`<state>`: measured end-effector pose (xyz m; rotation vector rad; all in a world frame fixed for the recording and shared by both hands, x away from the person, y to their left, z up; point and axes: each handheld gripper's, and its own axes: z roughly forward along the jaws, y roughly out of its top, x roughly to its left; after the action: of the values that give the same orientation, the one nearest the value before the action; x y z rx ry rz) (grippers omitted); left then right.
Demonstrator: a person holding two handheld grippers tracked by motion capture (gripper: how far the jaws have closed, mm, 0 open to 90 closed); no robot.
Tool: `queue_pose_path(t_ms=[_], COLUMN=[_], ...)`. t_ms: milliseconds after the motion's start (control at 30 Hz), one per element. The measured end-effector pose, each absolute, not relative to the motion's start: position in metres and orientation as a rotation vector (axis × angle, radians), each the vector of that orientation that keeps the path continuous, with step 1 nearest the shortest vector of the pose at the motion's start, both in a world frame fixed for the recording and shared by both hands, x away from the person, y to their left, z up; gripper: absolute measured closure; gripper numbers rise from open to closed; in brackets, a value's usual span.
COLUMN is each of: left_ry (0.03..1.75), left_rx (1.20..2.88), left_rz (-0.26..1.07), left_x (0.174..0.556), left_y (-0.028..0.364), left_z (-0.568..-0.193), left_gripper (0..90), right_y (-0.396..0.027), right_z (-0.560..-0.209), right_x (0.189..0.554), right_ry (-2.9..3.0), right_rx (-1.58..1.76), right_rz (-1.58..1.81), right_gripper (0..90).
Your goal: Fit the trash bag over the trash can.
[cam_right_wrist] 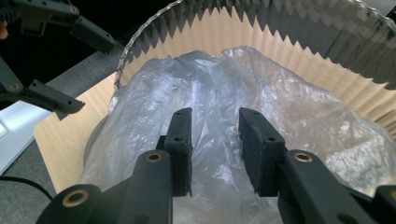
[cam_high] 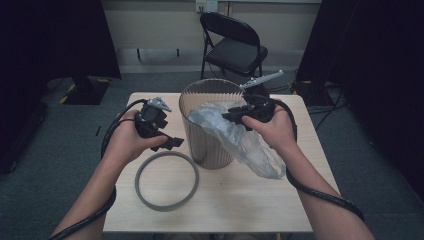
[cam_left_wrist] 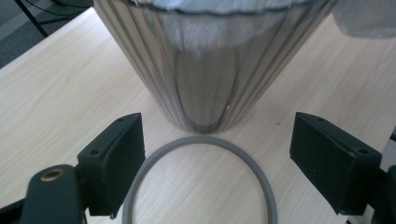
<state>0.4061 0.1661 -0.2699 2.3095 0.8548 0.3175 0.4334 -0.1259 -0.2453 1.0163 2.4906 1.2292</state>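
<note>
We are lining the ribbed bin (cam_high: 210,125) with a clear plastic bag (cam_high: 235,135). The bin stands on the counter (cam_high: 250,200), and the bag sits half in its mouth, with the rest draped over the rim toward us.

Our right tool (cam_right_wrist: 215,140) has its jaws part-way together around a fold of the bag at the bin's mouth. We cannot tell whether the pads really bite. Our left tool (cam_left_wrist: 215,154) stands wide apart with nothing in it, hovering over the grey ring (cam_high: 166,181), which lies flat on the counter just beside the bin.

Risks, as we judge them:
- The thin film may slip from a loose pinch and slide out over the rim.
- A hard tug may tip the light bin.
- The zigzag rim may snag or tear the bag.

Count: one bin, one bag, one ring, two tools and one folding chair (cam_high: 235,45) beyond the counter.
</note>
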Motion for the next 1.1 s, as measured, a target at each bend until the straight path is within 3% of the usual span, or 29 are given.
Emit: queue_pose_path(t_ms=[700, 1100], left_ry=[0.787, 0.742], left_rx=[2.276, 2.287], left_rz=[0.358, 0.335], left_x=[0.404, 0.407], left_y=[0.142, 0.119], left_z=[-0.225, -0.226], left_gripper=[18.6, 28.4], right_y=[-0.106, -0.092], right_z=[-0.241, -0.243], right_x=[0.426, 0.424], right_ry=[2.508, 2.542], right_rx=[1.009, 1.007], right_rz=[1.273, 1.256], right_gripper=[74.7, 81.6])
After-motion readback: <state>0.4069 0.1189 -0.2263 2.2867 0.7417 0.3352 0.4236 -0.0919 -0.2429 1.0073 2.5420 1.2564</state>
